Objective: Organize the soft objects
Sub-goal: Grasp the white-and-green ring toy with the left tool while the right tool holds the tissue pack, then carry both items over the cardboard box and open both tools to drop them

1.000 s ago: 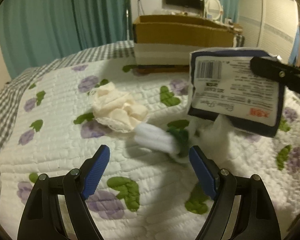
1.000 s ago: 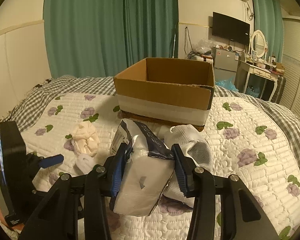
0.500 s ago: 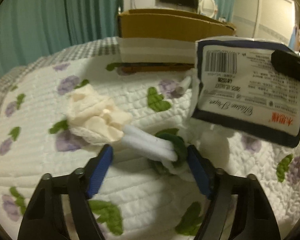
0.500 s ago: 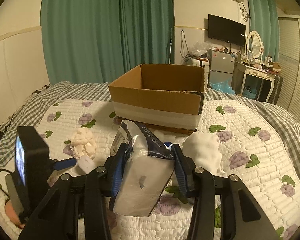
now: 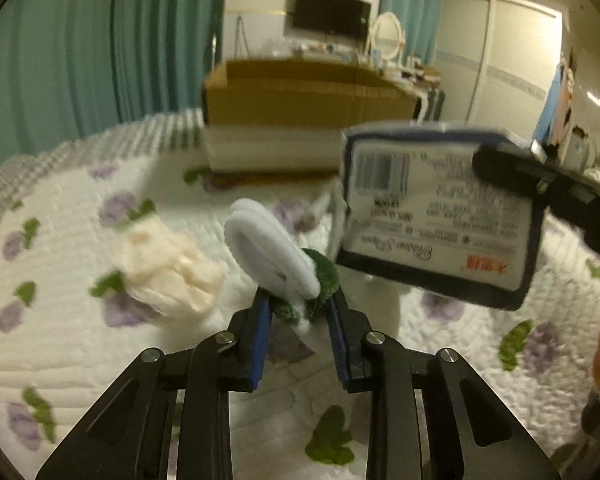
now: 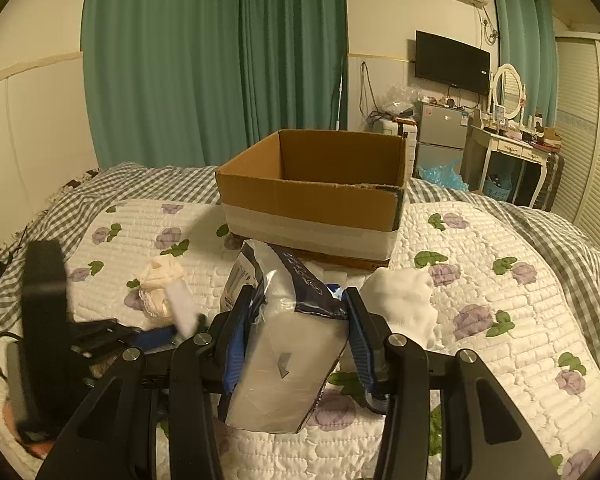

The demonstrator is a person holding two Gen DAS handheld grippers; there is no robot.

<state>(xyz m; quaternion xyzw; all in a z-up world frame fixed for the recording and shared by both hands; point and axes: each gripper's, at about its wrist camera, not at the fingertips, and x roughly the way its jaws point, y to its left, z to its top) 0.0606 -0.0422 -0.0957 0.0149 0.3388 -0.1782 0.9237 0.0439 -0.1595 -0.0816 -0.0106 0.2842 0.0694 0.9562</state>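
Both claws are loaded: the left claw [image 5: 298, 312] pinches a white-and-green rolled sock [image 5: 272, 256] just above the quilt [image 6: 480, 280], and the right claw [image 6: 296, 332] clamps a tissue pack [image 6: 284, 344]. The cardboard box [image 6: 312, 200] sits open beyond them. Lift each load above the near rim before crossing it, then release one at a time, well inside, so nothing catches the wall.
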